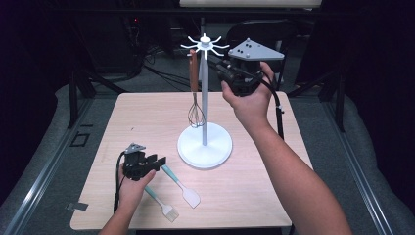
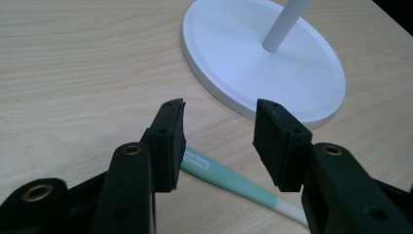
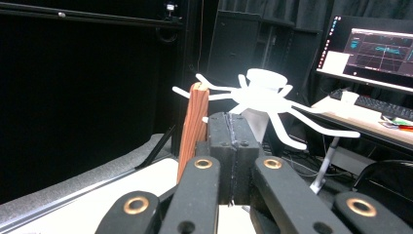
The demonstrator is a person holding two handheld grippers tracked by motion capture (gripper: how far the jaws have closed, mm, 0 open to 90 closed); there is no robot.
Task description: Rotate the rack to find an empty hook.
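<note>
**A:** Progress check? Looks like one down, two to go. Whisk (image 1: 195,98) with the wooden handle already hanging off a hook at the top of the white rack (image 1: 204,147), on its 9 o'clock side. Spatula (image 1: 182,186) and pastry brush (image 1: 161,203) lying flat on the counter (image 1: 244,196), down around 7 o'clock from the rack base.

**B:** Agreed. Right tool (image 1: 222,66) up beside the hook crown, at about 3 o'clock of the pole, jaws pressed together with nothing between them; wooden handle (image 3: 194,126) just beside them, apart as far as can be told. Left tool (image 2: 219,131) spread wide, hovering low over the mint spatula handle (image 2: 229,178), not gripping yet.

**A:** Room to move?

**B:** Plenty at 12 and 9 o'clock of the rack, bare wood all round. Tighter near the brush: sitting close to the near edge of the counter, bristle end almost at the lip. Worth watching the rack base too, just beside the spatula handle tip. Free hooks all round the crown apart from the whisk's.
</note>
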